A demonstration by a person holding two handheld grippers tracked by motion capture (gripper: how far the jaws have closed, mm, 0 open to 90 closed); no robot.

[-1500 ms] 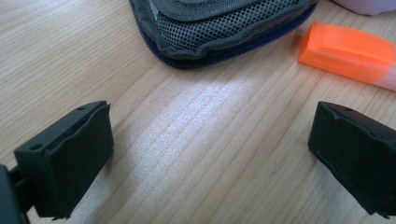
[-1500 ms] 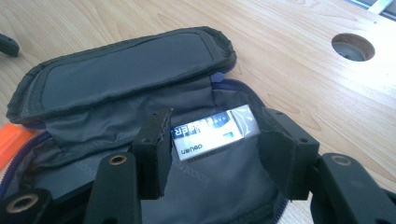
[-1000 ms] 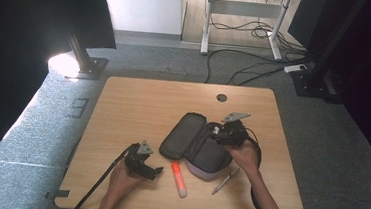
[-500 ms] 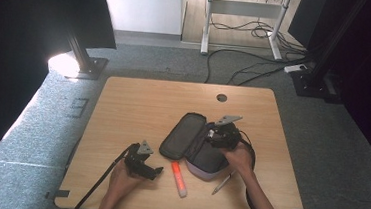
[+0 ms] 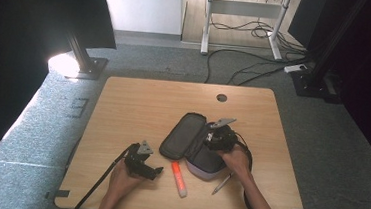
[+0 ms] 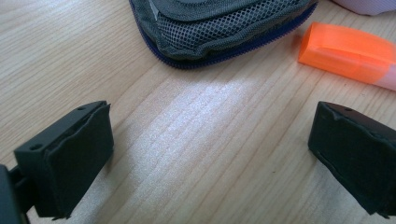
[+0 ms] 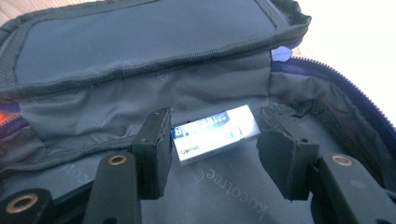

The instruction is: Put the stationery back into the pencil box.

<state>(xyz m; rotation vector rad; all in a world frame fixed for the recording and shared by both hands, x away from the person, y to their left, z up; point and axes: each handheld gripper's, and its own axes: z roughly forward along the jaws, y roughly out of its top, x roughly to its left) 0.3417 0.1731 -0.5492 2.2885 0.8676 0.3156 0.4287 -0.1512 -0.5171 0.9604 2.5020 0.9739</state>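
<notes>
A dark grey pencil case lies unzipped at the table's middle, with its lid flat to the left and its lilac-edged body to the right. My right gripper reaches down into the body. In the right gripper view its jaws are shut on a small white eraser in a printed sleeve, low against the grey lining. My left gripper rests on the table at the front left. Its jaws stand wide open over bare wood, just short of the case.
An orange highlighter lies in front of the case, just right of the left gripper, and is seen again as the highlighter. A pen lies at the front right of the case. A round cable hole sits near the table's far edge.
My right gripper has moved left and sunk into the open case with the eraser. The left gripper has stayed where it was.
</notes>
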